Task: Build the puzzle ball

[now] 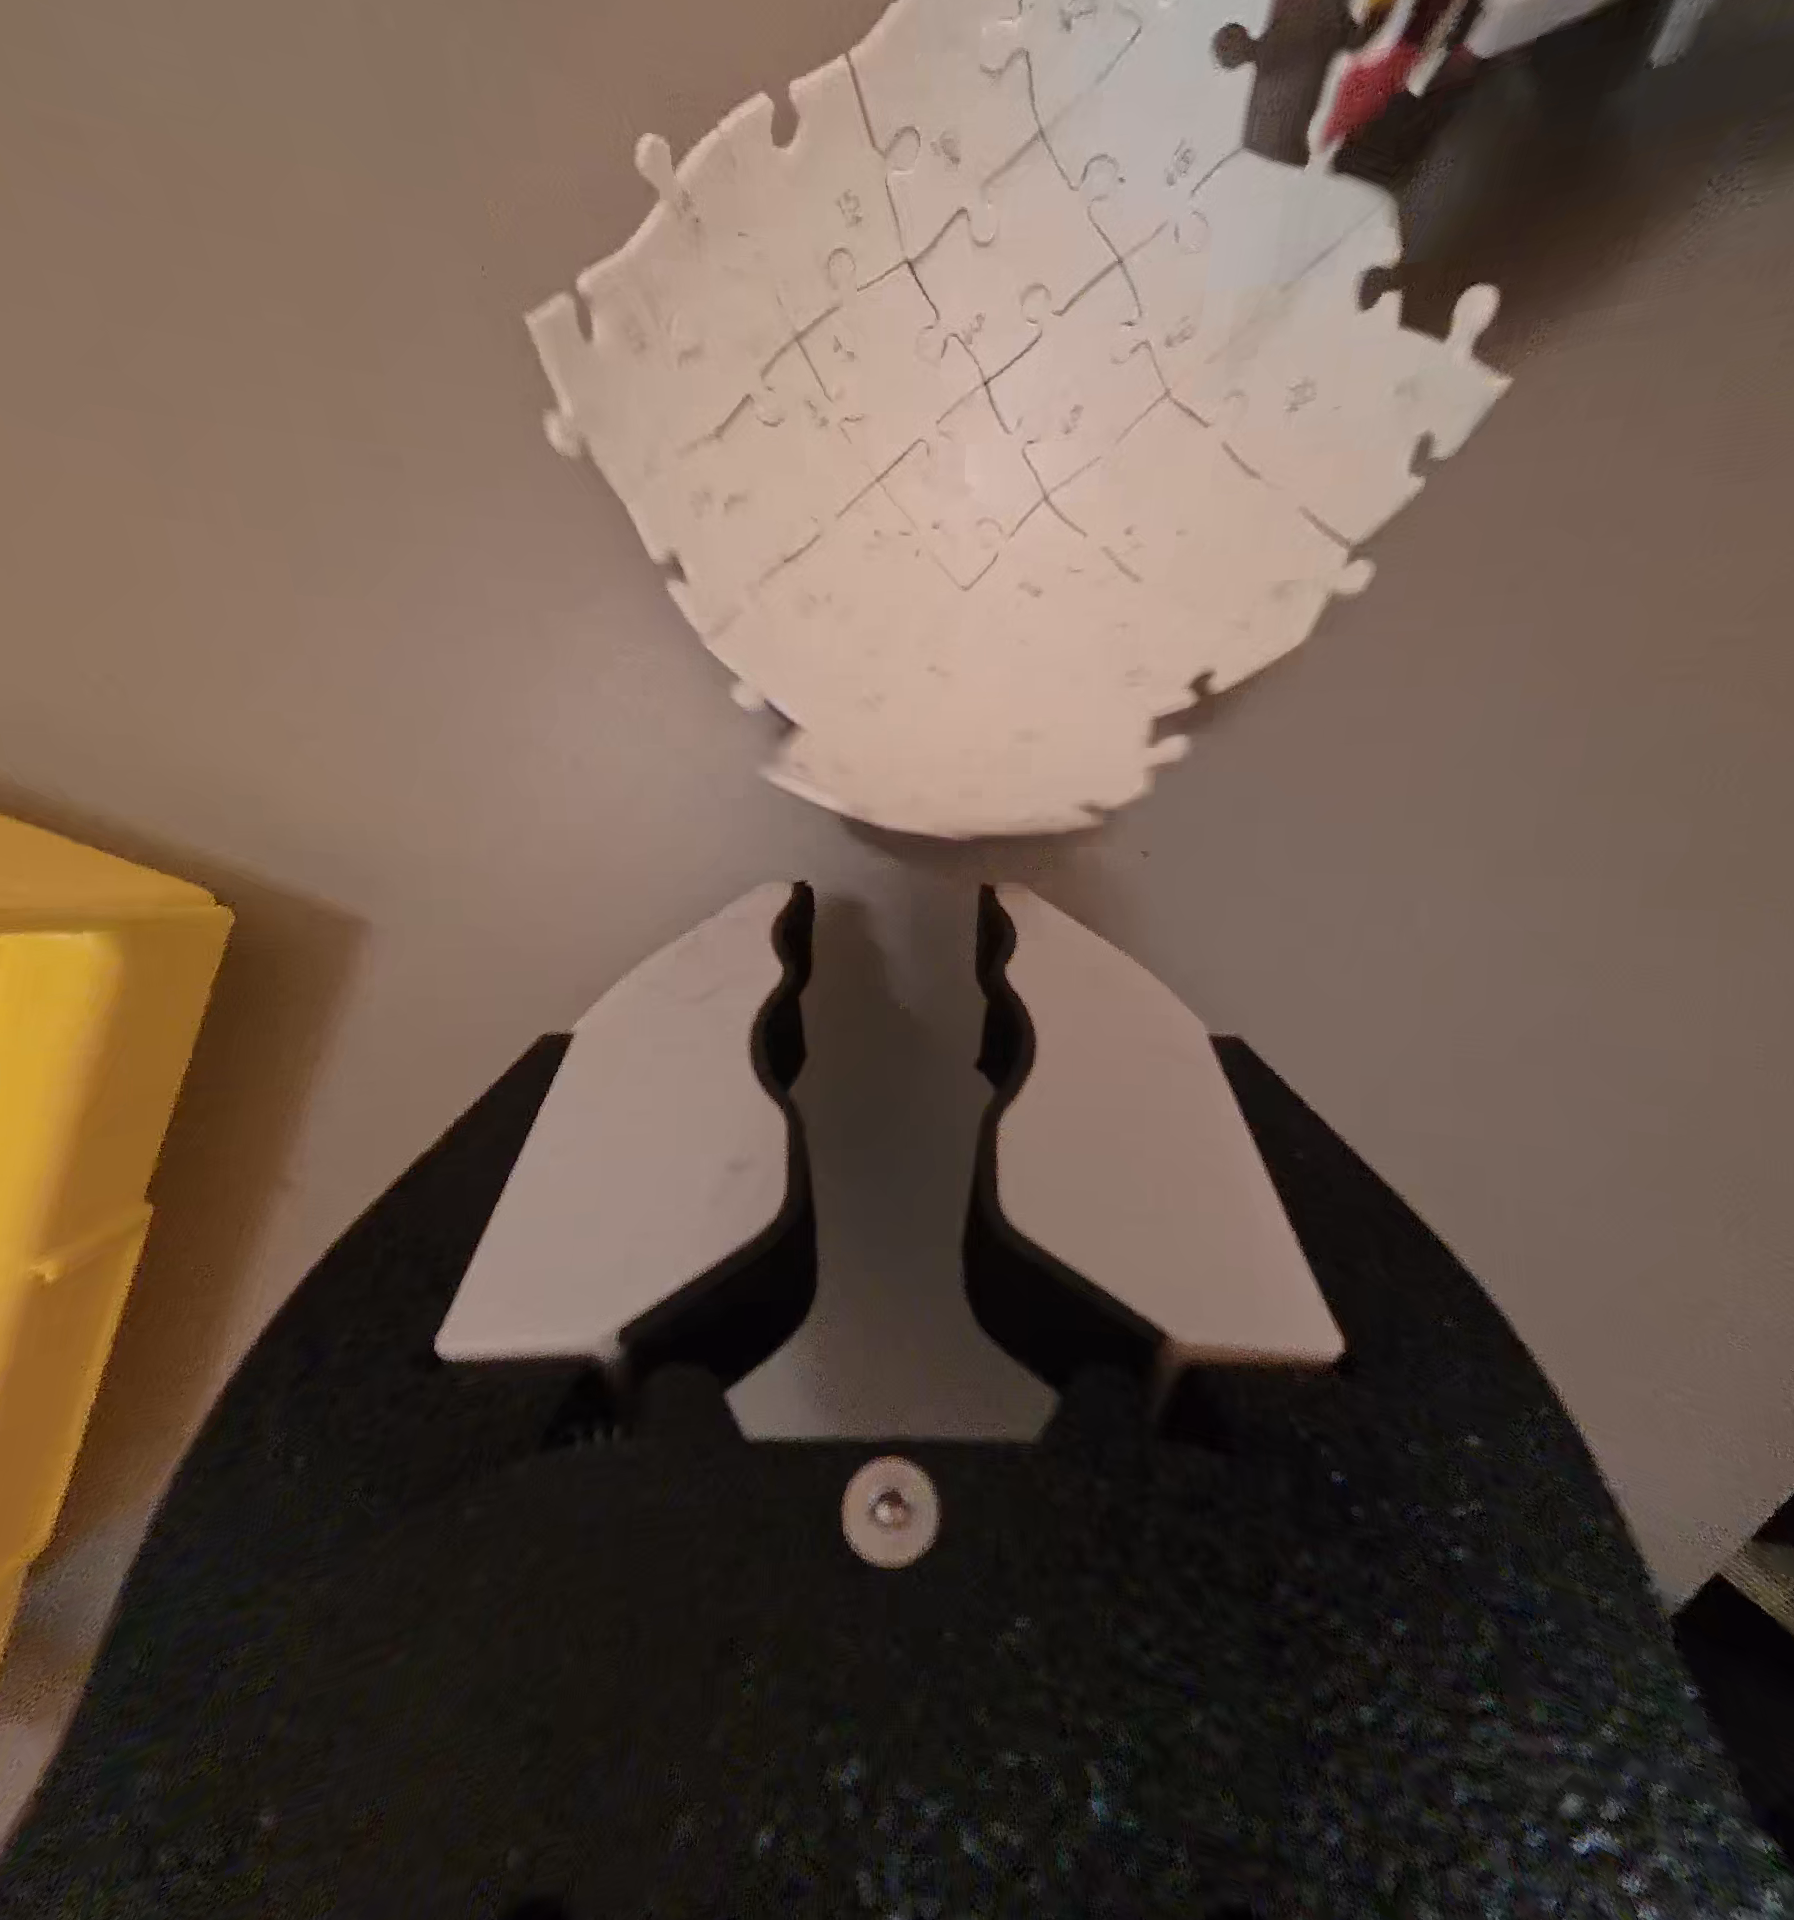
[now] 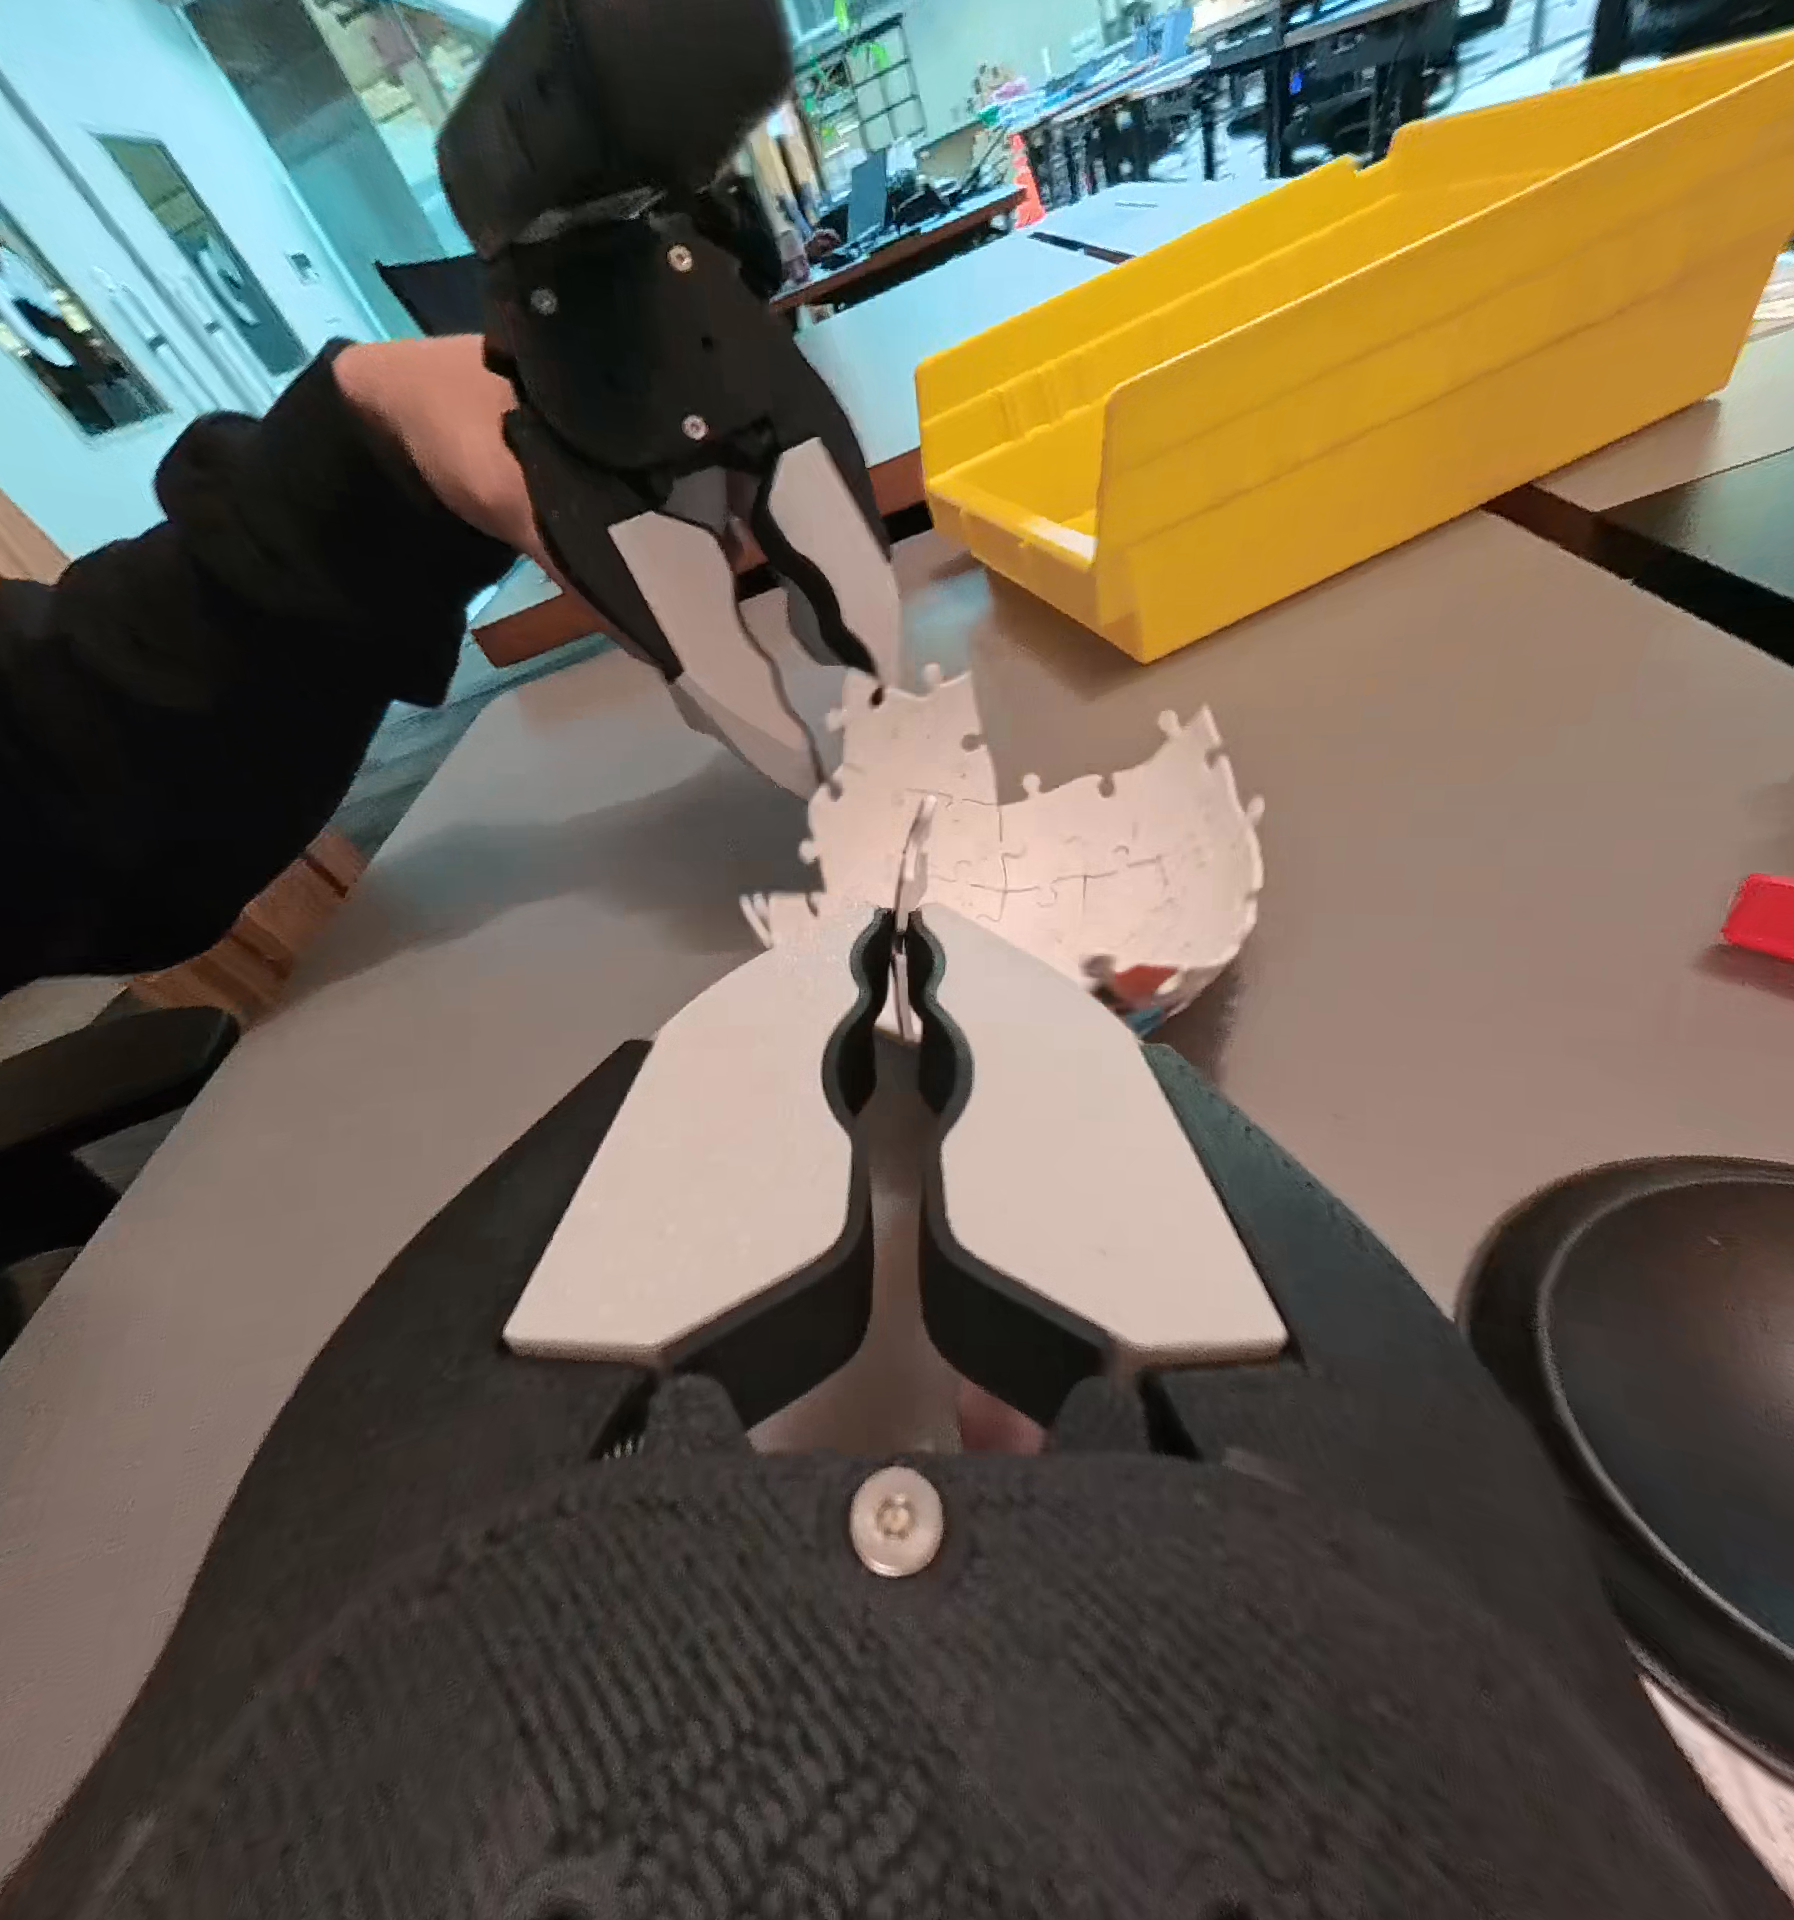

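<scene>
**Loose piece pinched at the half-built shell**

The right gripper (image 2: 898,925) had its fingers clamped on a thin puzzle piece (image 2: 914,862), held edge-on. Beyond, on the grey desk (image 2: 1444,831), sat the white, bowl-shaped puzzle ball shell (image 2: 1080,873), probably light and prone to popping apart; bracing its knobbed rim seemed wisest. The left gripper (image 2: 836,717) hovered there, fingers apart.

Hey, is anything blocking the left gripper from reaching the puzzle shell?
Nothing visible. The left gripper is open just short of the puzzle shell, with only bare table between. The yellow bin sits off to its side.
</scene>
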